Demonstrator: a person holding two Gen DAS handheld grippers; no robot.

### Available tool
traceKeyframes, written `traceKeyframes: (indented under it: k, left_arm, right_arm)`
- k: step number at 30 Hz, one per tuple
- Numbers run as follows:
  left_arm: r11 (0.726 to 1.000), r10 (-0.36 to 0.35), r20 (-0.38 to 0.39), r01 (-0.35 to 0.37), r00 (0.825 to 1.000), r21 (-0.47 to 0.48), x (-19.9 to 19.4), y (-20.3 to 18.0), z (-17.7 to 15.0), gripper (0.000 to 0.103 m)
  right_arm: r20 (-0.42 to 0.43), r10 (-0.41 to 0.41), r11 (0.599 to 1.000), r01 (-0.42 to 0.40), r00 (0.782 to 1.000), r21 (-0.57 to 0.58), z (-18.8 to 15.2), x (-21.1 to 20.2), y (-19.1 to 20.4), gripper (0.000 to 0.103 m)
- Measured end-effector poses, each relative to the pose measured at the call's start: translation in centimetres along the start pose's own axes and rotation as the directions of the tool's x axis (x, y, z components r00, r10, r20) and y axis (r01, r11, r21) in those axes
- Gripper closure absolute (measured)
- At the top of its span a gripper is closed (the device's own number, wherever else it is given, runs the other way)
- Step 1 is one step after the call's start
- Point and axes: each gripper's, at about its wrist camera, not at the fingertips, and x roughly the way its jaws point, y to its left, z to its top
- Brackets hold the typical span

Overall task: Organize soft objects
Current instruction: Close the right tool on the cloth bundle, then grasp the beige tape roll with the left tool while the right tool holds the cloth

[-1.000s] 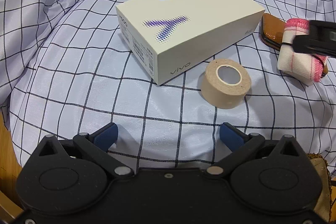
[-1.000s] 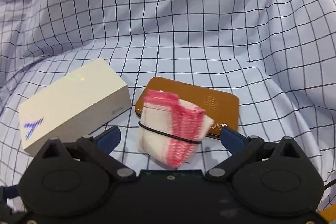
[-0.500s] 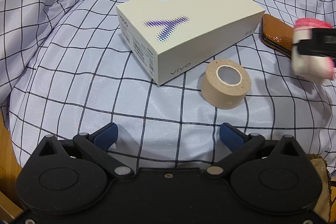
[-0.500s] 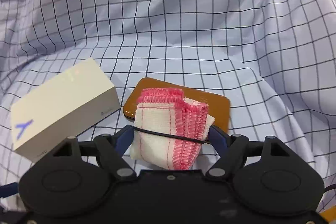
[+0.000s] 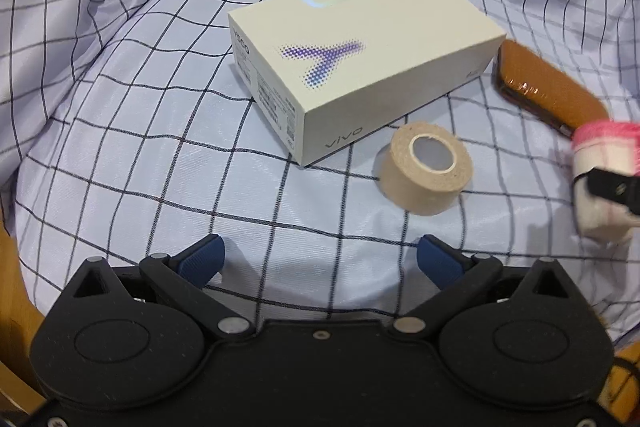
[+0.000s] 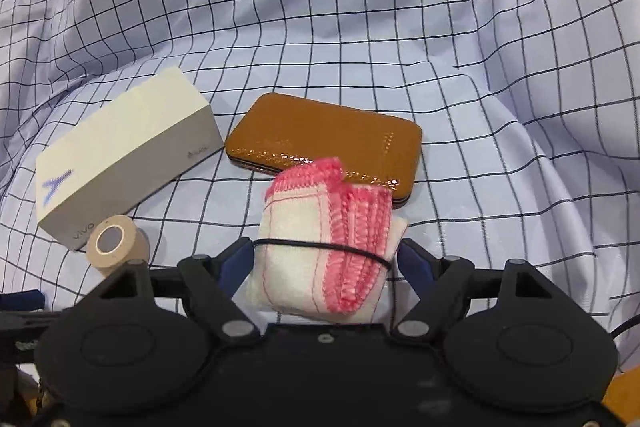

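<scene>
Between your right fingers (image 6: pixel 326 259): banded cloth bundle (image 6: pixel 324 247), now clamped and off the wallet (image 6: pixel 324 137) | left fingers (image 5: pixel 320 261) wide, empty | next: place it.

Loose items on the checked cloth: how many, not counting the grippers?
4. White phone box at left, tape roll just in front of it, brown case beside the box, banded towel bundle between the right gripper fingers. None visibly hidden.
</scene>
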Motion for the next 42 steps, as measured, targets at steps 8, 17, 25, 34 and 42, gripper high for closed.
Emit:
traceKeyframes:
  k: [8,17,25,34,42]
  left_arm:
    - [0.998,-0.054,0.07,0.052,0.996,0.03,-2.2,-1.9,0.9,0.004]
    - [0.995,-0.099,0.043,0.098,0.994,0.037,-0.7,-3.7,2.3,0.012]
    - [0.994,-0.101,0.052,0.099,0.994,0.04,0.3,-5.0,2.5,0.013]
    - [0.99,-0.135,0.036,0.133,0.99,0.049,0.7,-5.6,2.6,0.056]
    - [0.989,-0.13,0.036,0.127,0.991,0.079,0.8,-6.3,2.4,0.056]
  right_arm:
    - [0.033,0.037,0.999,-0.037,0.999,0.017,-1.2,0.3,-0.3,0.026]
    - [0.07,0.066,0.995,-0.071,0.995,0.076,-1.5,-0.3,-2.6,0.027]
    - [0.083,0.06,0.993,-0.068,0.995,0.095,-1.7,-0.7,-4.0,0.026]
    - [0.103,0.046,0.994,-0.055,0.994,0.09,-2.0,-0.7,-4.3,0.018]
    - [0.13,-0.017,0.999,0.012,0.991,0.036,-1.9,-0.3,-3.5,0.004]
